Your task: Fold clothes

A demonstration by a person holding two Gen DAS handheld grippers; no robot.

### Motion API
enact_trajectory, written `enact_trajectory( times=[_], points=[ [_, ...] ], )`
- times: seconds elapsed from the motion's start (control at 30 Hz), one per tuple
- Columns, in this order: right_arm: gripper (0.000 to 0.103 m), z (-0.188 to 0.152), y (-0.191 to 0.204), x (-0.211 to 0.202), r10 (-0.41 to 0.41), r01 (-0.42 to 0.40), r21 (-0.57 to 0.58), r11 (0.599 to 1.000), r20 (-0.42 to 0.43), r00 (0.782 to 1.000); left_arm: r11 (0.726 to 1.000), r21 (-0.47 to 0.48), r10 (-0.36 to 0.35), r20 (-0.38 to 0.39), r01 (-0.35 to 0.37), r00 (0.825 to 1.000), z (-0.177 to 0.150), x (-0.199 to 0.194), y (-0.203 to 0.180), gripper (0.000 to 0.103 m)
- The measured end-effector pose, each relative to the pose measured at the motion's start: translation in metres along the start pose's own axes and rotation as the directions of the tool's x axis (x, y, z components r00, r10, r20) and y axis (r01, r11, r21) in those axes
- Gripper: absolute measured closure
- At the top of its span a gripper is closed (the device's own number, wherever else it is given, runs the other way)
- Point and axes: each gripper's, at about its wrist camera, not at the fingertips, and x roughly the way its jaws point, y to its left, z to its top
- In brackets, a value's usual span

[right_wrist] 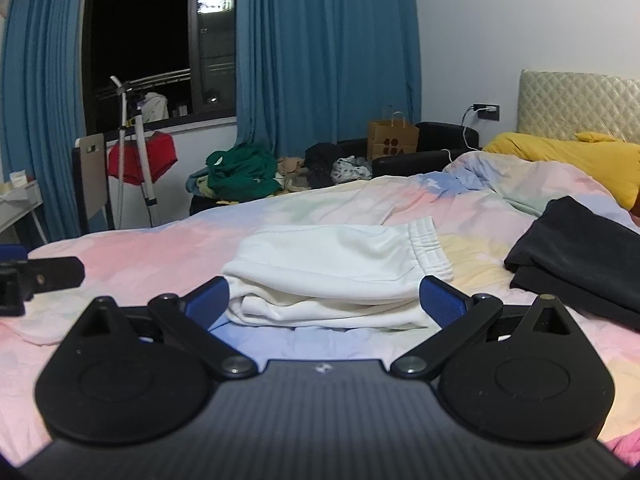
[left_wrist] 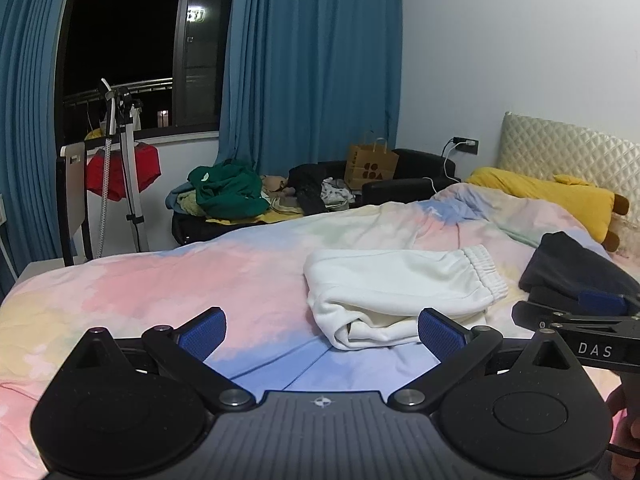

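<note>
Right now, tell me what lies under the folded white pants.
The white pants rest directly on the pastel duvet. Whether anything sits beneath their folded layers is hidden.

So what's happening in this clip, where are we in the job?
A person holds two handheld grippers over a bed with a pastel tie-dye duvet. The left gripper and right gripper are both open and empty. A folded white sweatpants bundle with an elastic waistband lies just ahead of them, and a folded black garment sits farther right.
</note>
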Motion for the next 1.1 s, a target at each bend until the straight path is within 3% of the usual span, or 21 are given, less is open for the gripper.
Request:
enact_trajectory(
  times=[1.1],
  points=[
    [0.000, 0.000, -0.007, 0.006, -0.031, 0.032, 0.036, 0.999, -0.034, 0.999, 1.000, -0.015, -0.002, -0.013, 0.002, 1.000, -0.011, 0.012, 0.002, 0.000]
  ],
)
